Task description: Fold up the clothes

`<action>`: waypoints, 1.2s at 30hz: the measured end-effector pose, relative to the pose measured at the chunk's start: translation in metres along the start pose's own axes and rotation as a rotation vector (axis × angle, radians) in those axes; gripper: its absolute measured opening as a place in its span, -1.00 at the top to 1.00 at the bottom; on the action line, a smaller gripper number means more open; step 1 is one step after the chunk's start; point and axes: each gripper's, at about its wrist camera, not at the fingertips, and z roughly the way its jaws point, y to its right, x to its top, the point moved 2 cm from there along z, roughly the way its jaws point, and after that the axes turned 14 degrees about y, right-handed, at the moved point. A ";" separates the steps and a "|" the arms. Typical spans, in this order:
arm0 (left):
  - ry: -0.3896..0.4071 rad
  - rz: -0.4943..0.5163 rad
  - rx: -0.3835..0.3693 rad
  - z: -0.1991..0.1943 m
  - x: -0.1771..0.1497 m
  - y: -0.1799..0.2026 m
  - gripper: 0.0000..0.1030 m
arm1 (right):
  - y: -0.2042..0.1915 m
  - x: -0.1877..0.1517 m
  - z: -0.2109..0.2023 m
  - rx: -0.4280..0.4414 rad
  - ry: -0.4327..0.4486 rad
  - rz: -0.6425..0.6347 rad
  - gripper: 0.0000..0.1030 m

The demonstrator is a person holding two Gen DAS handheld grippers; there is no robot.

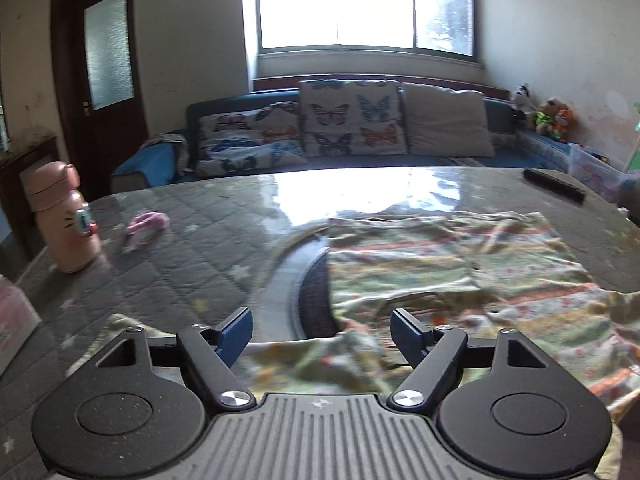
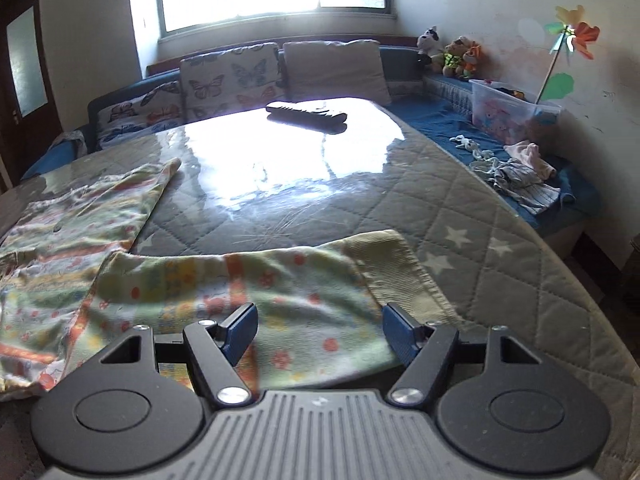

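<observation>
A patterned green and orange child's garment (image 1: pixel 452 264) lies spread on the quilted table top. My left gripper (image 1: pixel 322 330) is open above its near edge, and the cloth lies loose under the blue pads without being pinched. In the right wrist view the same garment (image 2: pixel 72 236) spreads to the left, and one sleeve (image 2: pixel 280 280) with a yellow ribbed cuff (image 2: pixel 396 276) stretches across in front. My right gripper (image 2: pixel 319 326) is open over that sleeve, with nothing pressed between its pads.
A pink bottle (image 1: pixel 66 220) and a small pink item (image 1: pixel 146 222) stand on the table's left. A dark remote (image 2: pixel 306 114) lies at the far side. A sofa (image 1: pixel 352 124) with cushions is behind; loose clothes (image 2: pixel 516 176) and a plastic box (image 2: pixel 508 110) are right.
</observation>
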 end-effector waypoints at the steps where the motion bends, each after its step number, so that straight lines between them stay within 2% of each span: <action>1: 0.000 0.006 -0.019 0.000 0.000 0.008 -0.61 | 0.003 0.001 -0.003 -0.016 0.010 0.008 -0.39; 3: 0.002 0.020 -0.056 0.001 0.001 0.023 -0.69 | 0.010 0.001 -0.008 -0.047 0.030 0.028 -0.39; 8: 0.009 0.055 -0.143 0.001 0.003 0.059 -0.80 | 0.028 -0.004 -0.007 -0.138 0.015 0.075 -0.36; 14: 0.025 0.086 -0.224 -0.003 0.005 0.090 -1.00 | 0.032 -0.008 -0.006 -0.180 0.018 0.095 -0.10; 17: 0.024 0.095 -0.249 -0.004 0.005 0.101 -1.00 | 0.030 -0.009 -0.006 -0.205 0.027 0.086 0.15; 19: 0.019 0.098 -0.262 -0.004 0.005 0.106 -1.00 | 0.030 -0.009 -0.007 -0.202 0.034 0.090 0.47; 22: 0.010 0.104 -0.283 -0.003 0.003 0.113 -1.00 | 0.031 -0.007 -0.009 -0.181 0.042 0.125 0.80; 30: -0.027 0.169 -0.319 -0.002 -0.012 0.133 -1.00 | 0.028 0.023 -0.025 -0.138 0.125 0.165 0.85; 36: -0.021 0.180 -0.313 -0.007 -0.019 0.128 -1.00 | -0.003 0.071 -0.050 -0.016 0.218 0.120 0.85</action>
